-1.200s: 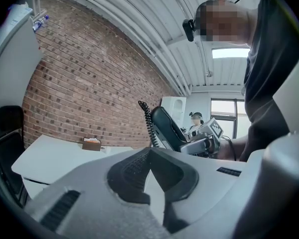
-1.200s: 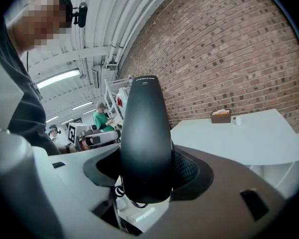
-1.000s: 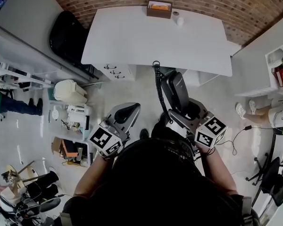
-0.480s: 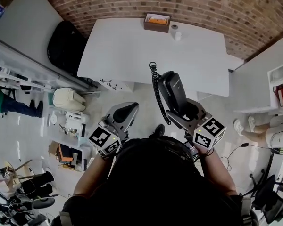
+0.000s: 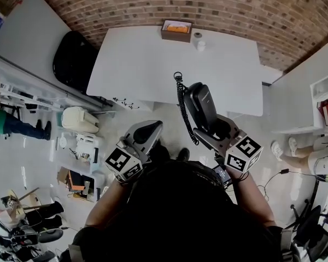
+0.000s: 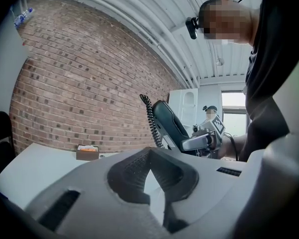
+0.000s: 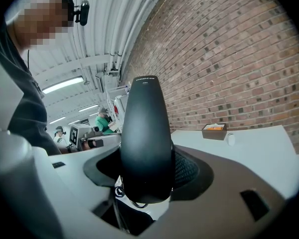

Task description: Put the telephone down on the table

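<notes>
The black telephone handset (image 5: 202, 103) stands nearly upright in my right gripper (image 5: 216, 129), which is shut on its lower part. Its coiled cord (image 5: 181, 107) hangs down on the left side. In the head view the handset's top reaches the near edge of the white table (image 5: 153, 53), still in the air. In the right gripper view the handset (image 7: 145, 133) fills the middle between the jaws of the right gripper (image 7: 147, 171). My left gripper (image 5: 146, 131) is held low at the left, shut with nothing in it. In the left gripper view, its jaws (image 6: 152, 171) meet, and the handset (image 6: 168, 126) shows beyond.
A brown box (image 5: 176, 29) and a small white cup (image 5: 197, 37) sit at the table's far edge by the brick wall. A black chair (image 5: 71, 59) stands left of the table, drawers (image 5: 124, 100) under it. Clutter covers the floor at left; a white shelf (image 5: 322, 97) stands right.
The table has come nearer in the head view. The handset, still gripped, now reaches the table's near edge. The left gripper keeps its place beside it.
</notes>
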`<state>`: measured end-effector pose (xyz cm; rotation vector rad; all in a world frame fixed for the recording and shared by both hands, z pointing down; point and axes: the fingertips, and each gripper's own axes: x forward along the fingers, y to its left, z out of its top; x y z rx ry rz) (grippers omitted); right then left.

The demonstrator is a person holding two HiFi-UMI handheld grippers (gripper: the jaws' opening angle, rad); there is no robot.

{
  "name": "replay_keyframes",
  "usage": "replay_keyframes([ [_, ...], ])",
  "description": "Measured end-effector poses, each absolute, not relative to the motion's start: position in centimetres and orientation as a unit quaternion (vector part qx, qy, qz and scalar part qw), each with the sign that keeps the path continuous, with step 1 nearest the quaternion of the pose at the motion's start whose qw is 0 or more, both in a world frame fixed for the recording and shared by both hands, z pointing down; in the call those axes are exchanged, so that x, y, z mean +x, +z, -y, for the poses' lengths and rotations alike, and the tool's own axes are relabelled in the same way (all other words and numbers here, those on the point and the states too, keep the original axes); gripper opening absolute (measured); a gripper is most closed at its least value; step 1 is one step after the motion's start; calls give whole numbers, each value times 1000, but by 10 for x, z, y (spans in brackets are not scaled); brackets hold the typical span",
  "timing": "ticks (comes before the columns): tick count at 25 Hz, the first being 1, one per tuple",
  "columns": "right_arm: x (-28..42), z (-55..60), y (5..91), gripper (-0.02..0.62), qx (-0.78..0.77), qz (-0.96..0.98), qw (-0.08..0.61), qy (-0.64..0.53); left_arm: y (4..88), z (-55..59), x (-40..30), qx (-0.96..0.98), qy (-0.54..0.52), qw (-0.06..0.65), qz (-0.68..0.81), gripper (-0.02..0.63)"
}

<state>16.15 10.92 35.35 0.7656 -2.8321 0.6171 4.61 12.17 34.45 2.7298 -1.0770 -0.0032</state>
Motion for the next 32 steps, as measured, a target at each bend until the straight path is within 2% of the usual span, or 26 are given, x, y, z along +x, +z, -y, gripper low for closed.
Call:
replay_keyframes([
  [32, 167, -57, 363, 267, 312, 921, 69, 225, 364, -51, 57, 943, -3, 130, 305, 8],
])
